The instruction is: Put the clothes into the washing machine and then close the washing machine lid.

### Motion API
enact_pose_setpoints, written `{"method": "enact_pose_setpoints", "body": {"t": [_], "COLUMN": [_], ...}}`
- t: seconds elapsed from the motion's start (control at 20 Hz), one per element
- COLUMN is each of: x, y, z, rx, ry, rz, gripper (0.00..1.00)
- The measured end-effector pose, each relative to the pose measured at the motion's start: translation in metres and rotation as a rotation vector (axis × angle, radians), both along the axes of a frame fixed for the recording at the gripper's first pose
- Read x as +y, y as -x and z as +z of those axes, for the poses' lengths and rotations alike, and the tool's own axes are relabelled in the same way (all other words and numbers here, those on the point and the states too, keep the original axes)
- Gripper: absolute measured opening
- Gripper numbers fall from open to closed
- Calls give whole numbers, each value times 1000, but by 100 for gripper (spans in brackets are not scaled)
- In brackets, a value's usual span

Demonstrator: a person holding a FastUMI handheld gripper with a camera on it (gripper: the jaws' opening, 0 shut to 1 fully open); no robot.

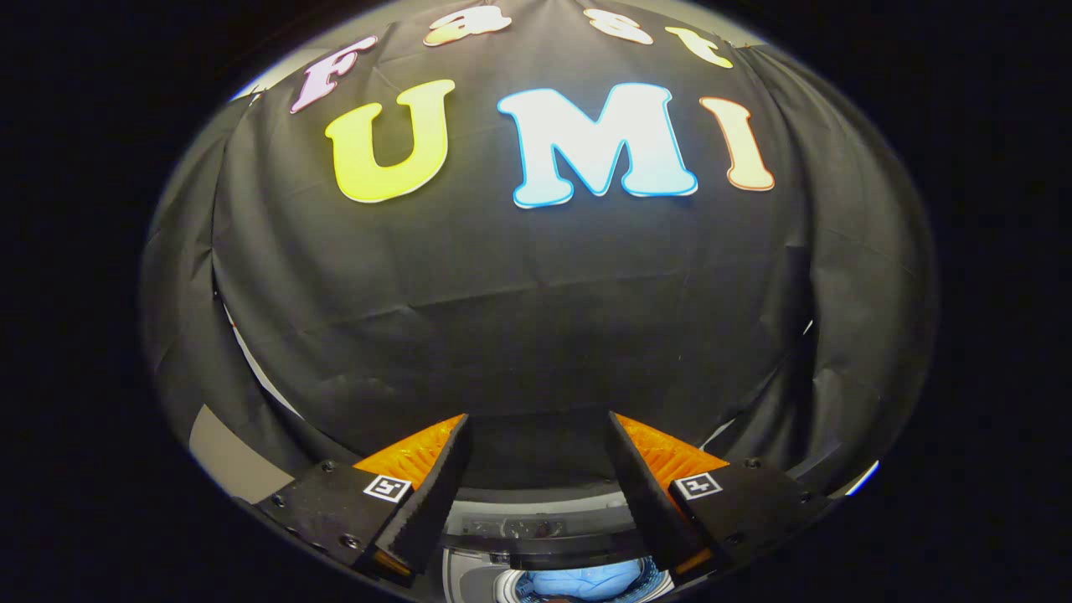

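Free gap betw. claw (536, 435) fingers; wall (536, 318) ahead.

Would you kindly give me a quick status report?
Gripper open, holding nothing, raised facing the booth wall. Blue clothes in the washing machine below the fingers. Lid position unclear.
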State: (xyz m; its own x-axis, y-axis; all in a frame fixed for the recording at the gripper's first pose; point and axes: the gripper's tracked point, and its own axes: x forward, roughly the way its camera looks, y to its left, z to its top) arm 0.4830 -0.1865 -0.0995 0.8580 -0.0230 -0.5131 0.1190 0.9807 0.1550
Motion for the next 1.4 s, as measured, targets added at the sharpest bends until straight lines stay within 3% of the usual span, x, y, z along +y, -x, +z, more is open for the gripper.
{"method": "enact_pose_setpoints", "body": {"t": [0.35,0.75,1.4], "x": [7,8,12], "y": [2,9,43], "z": [-38,-41,-27], "rx": [115,139,-21], "ry": [26,92,113], "rz": [26,69,62], "gripper": [98,98,98]}}
